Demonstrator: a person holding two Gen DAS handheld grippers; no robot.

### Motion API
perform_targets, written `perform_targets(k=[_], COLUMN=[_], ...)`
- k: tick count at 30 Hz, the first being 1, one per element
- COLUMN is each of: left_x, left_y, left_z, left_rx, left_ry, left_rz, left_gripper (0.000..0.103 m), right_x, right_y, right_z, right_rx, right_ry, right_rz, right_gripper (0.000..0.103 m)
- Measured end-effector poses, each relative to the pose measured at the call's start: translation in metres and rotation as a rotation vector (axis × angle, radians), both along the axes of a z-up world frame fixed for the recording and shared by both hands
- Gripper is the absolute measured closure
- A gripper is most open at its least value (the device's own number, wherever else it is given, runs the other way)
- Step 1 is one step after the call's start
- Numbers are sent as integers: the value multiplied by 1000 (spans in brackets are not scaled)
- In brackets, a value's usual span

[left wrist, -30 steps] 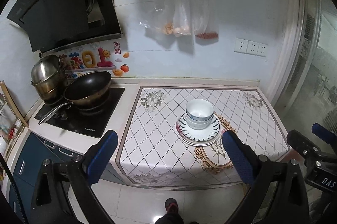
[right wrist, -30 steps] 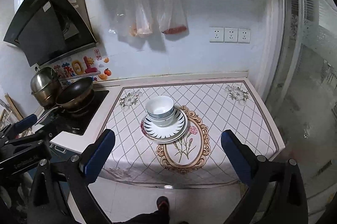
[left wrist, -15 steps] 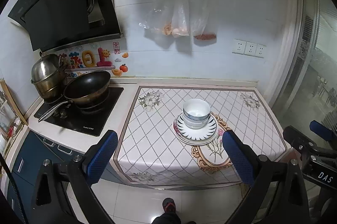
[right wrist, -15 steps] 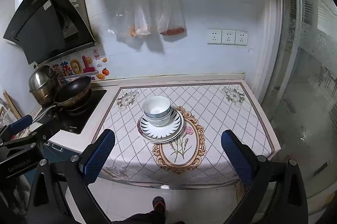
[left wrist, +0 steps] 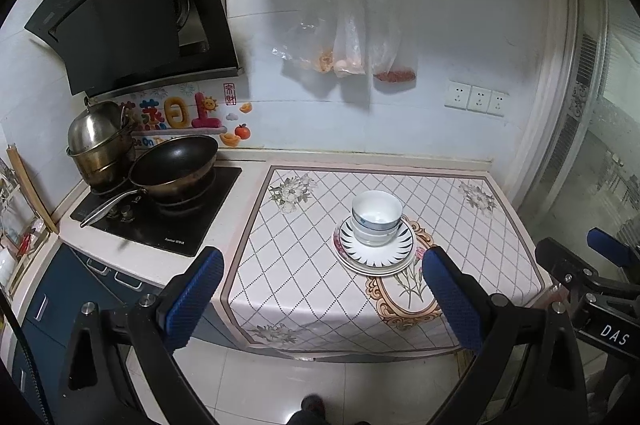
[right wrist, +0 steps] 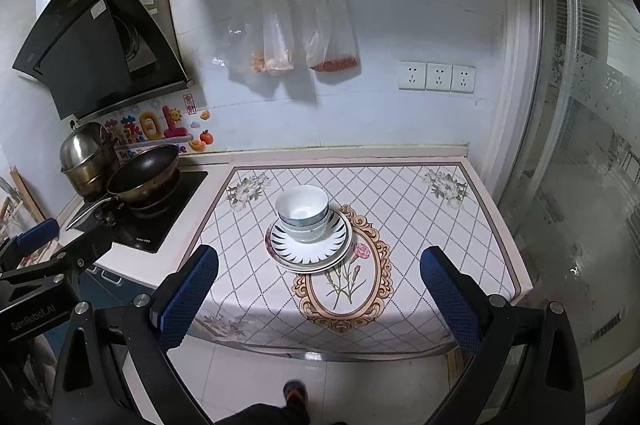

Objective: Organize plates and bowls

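Stacked white bowls with blue rims (left wrist: 376, 219) (right wrist: 303, 212) sit on a stack of plates (left wrist: 380, 257) (right wrist: 316, 257), the top one white with black rim marks, in the middle of the patterned counter cloth (left wrist: 300, 265) (right wrist: 420, 233). My left gripper (left wrist: 320, 299) is open and empty, held back off the counter's front edge. My right gripper (right wrist: 316, 299) is open and empty, also back from the counter. Each gripper shows at the edge of the other's view: the right one (left wrist: 592, 265), the left one (right wrist: 44, 253).
A black wok (left wrist: 174, 165) (right wrist: 144, 173) and a steel pot (left wrist: 98, 141) (right wrist: 86, 153) stand on the cooktop at left under the range hood (left wrist: 132, 9). Plastic bags (left wrist: 352, 41) hang on the back wall. A glass door (right wrist: 580, 145) is at right.
Both grippers have drawn back from the counter, so the bowls and plates look smaller and farther. Nothing on the counter has moved.
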State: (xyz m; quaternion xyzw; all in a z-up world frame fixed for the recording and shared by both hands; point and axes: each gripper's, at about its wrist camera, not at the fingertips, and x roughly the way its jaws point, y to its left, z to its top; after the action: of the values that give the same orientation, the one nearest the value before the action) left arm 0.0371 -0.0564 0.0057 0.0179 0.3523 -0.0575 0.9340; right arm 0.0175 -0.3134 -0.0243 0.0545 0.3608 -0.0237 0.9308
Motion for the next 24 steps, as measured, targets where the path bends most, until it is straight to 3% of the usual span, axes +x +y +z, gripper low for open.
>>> perform_targets(k=[24], left_x=[-5], left_y=[15], left_z=[10], left_rx=[-7], left_ry=[-12], left_rz=[-69], left_gripper=[1], right_x=[-21], right_y=[16], right_z=[10], right_rx=[-7], right_ry=[-5], right_rz=[-74], right_gripper=[0])
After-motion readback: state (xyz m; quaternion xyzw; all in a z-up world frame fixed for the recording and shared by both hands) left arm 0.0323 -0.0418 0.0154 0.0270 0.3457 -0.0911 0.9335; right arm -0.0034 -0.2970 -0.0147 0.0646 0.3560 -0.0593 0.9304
